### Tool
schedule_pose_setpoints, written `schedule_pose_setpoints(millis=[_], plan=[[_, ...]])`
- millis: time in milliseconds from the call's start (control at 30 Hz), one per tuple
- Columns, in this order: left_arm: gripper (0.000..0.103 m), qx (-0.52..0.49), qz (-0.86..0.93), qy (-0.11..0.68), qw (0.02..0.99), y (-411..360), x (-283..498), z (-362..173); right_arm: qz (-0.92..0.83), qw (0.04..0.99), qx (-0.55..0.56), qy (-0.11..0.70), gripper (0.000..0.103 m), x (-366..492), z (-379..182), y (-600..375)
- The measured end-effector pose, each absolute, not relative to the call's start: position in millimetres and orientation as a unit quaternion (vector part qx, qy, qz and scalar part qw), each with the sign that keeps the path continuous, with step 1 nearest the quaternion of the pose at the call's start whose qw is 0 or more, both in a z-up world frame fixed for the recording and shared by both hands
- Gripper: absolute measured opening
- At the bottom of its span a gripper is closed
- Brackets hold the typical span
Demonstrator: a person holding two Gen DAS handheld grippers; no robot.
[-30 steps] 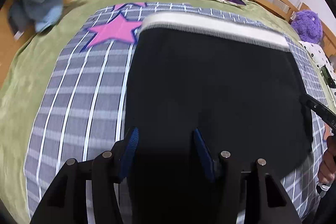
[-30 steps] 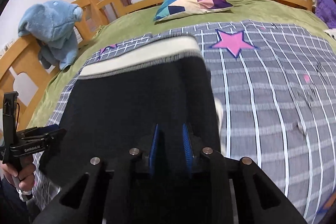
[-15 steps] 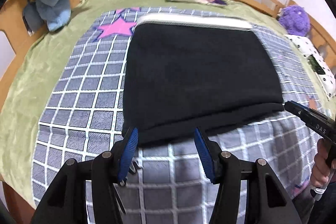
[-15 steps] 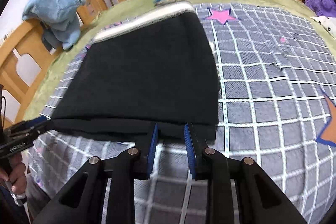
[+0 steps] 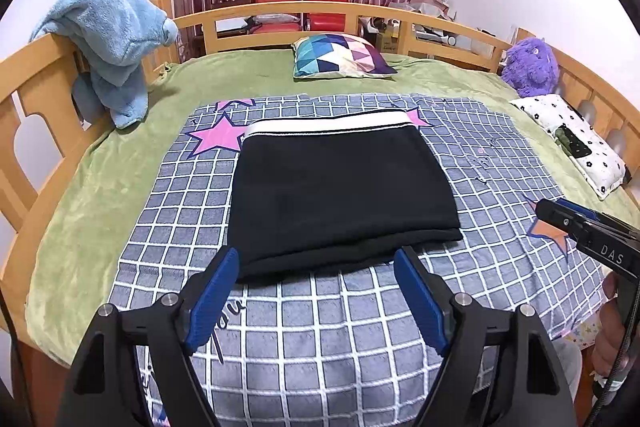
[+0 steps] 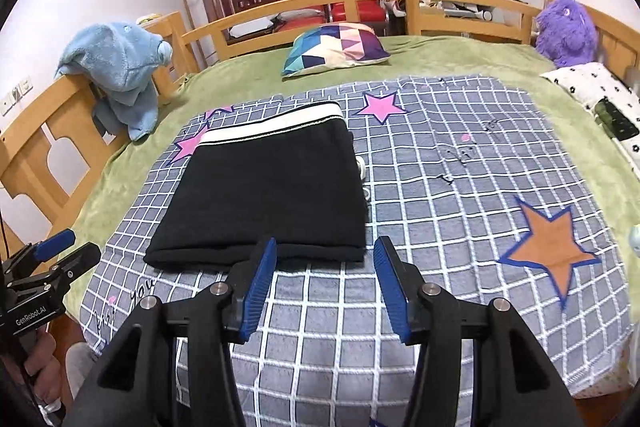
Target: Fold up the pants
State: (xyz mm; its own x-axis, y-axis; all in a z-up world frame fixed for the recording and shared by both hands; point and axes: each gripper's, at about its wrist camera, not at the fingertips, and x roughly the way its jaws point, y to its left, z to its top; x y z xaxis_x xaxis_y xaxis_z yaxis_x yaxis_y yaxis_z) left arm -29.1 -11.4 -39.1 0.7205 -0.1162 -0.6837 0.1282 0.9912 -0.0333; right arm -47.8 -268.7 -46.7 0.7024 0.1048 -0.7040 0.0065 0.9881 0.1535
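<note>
The black pants point(image 5: 340, 195) lie folded into a flat rectangle on the grey checked blanket point(image 5: 320, 311), white waistband at the far edge. My left gripper point(image 5: 316, 263) hovers above and just short of the near fold; its jaws are opening and nothing is between them. My right gripper point(image 6: 327, 247) hangs near the fold's right corner of the pants point(image 6: 268, 195), jaws also opening and empty. Each gripper shows in the other's view: the right gripper point(image 5: 580, 227) at the right edge, the left gripper point(image 6: 52, 255) at the left edge.
A green cover point(image 5: 100, 187) lies under the blanket, inside a wooden bed rail point(image 5: 40, 67). A blue plush point(image 5: 112, 39) hangs on the left rail. A patterned pillow point(image 5: 340, 57), a purple plush point(image 5: 530, 67) and a white dotted pillow point(image 5: 572, 143) sit at the back and right.
Both grippers have drawn back and risen from the pants, and their jaws have widened. The fabric that lay between the fingers now rests flat on the blanket.
</note>
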Motion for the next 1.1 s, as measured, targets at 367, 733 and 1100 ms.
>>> schedule_pose_setpoints(millis=[367,733,1100], plan=[[0.085,-0.011,-0.051,0.357,0.933,-6,-60,-28,-0.011,0.931,0.044,0.361,0.091,-89,-34,-266],[0.085,-0.009,-0.044,0.350,0.936,-7,-70,-24,-0.020,0.930,0.043,0.365,0.093,-97,-33,-264],[0.085,-0.006,-0.048,0.355,0.934,-10,-69,-26,-0.024,0.929,0.040,0.368,0.093,-100,-34,-263]])
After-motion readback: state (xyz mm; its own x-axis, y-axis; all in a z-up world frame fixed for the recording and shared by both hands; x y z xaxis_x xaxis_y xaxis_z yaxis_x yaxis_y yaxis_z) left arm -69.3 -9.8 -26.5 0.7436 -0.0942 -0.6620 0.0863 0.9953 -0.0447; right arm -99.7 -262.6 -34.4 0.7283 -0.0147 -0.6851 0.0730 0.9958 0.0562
